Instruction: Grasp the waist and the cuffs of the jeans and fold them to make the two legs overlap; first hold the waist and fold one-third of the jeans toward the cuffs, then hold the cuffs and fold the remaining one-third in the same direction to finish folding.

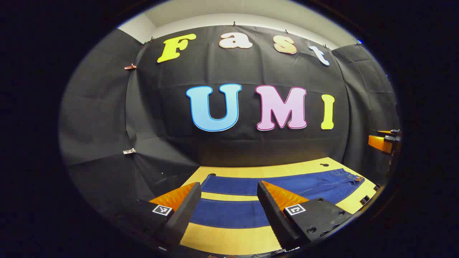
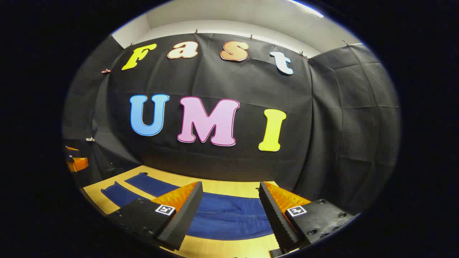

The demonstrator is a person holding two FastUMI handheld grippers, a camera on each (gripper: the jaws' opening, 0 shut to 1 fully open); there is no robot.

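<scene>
Jeans (image 1: 287,184) spread flat on worktop (image 1: 229,238), legs apart. Left claw (image 1: 226,211) and right claw (image 2: 229,213) both gaping wide above, gripping nothing.

Jeans (image 1: 229,214) flat on yellow table (image 1: 229,240)

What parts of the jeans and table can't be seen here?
- Left gripper view: the left gripper's fingers cover parts of both legs of the jeans; the waist end runs toward the picture's edge, too small for detail.
- Right gripper view: the right gripper's fingers hide the sides of the waist part; the cuffs are far off and small.
- Both views: the table's near edge is cut off.
</scene>
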